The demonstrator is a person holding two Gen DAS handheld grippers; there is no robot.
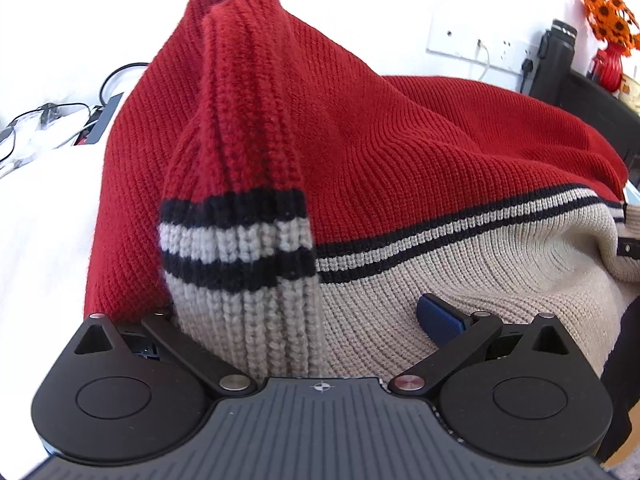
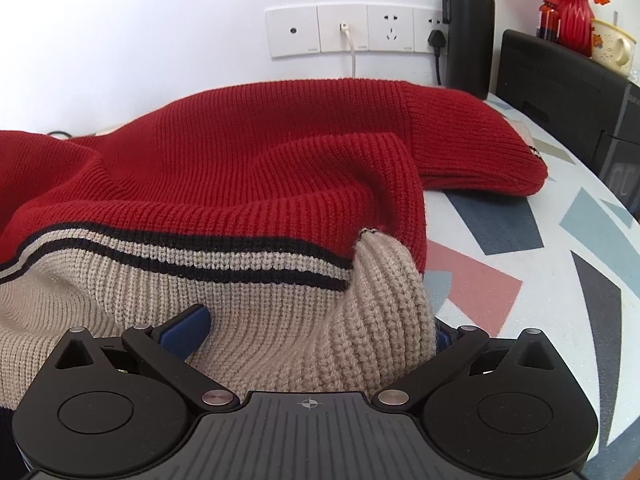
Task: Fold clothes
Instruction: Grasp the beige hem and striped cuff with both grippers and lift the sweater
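A red knit sweater (image 1: 400, 132) with a beige hem (image 1: 460, 280) and black stripes lies bunched on the table. Its striped sleeve cuff (image 1: 240, 248) comes down between the fingers of my left gripper (image 1: 300, 316), which is open wide. The cuff hides the left finger, and the blue right pad (image 1: 440, 318) rests on the beige hem. My right gripper (image 2: 316, 332) is also open. The sweater's (image 2: 240, 152) beige hem corner (image 2: 380, 300) bulges between its fingers. Its left blue pad (image 2: 186, 332) shows, and the right one is mostly hidden by fabric.
The patterned table cover (image 2: 540, 280) shows bare to the right of the sweater. A black flask (image 2: 468, 28), a black box (image 2: 560, 92), a red vase (image 2: 574, 8) and a mug (image 2: 610, 42) stand at the back right under wall sockets (image 2: 352, 30). Cables (image 1: 48, 120) lie at the left.
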